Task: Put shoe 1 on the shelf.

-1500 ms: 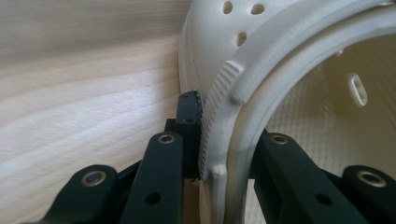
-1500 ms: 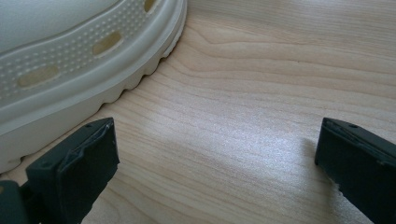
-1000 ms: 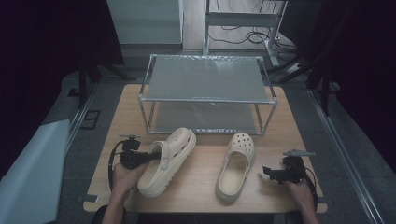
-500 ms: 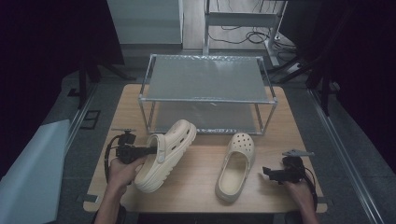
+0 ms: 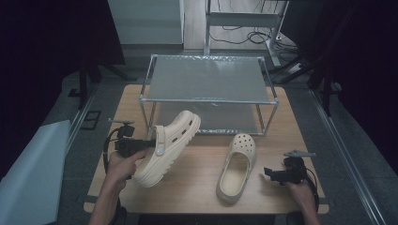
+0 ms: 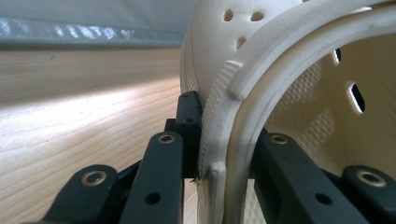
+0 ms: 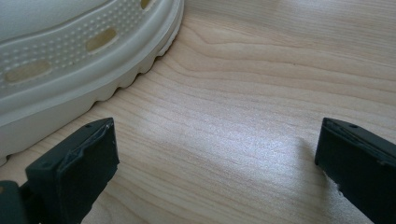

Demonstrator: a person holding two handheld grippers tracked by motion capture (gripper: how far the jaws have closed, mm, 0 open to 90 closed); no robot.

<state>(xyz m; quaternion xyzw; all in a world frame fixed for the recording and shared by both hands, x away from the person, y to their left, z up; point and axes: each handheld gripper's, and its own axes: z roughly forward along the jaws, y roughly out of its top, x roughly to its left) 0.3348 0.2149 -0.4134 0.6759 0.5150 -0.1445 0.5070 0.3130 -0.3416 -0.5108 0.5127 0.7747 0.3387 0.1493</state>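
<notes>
Hiding the heel rim, the left gripper (image 5: 141,146) fingers clamp the cream clog (image 5: 170,144), its toe toward upper right; right gripper (image 5: 276,174) fingers gape wide.

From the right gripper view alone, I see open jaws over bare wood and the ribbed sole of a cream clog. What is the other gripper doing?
Observer: The left gripper is shut on a second cream clog, clamping its side wall.
Operator: Is that clog on the table?
Observer: It is tilted, toe raised toward the metal rack.
Operator: And the clog beside my jaws?
Observer: That clog lies flat on the wooden table, opening up, untouched; the right gripper sits open just right of it.
</notes>
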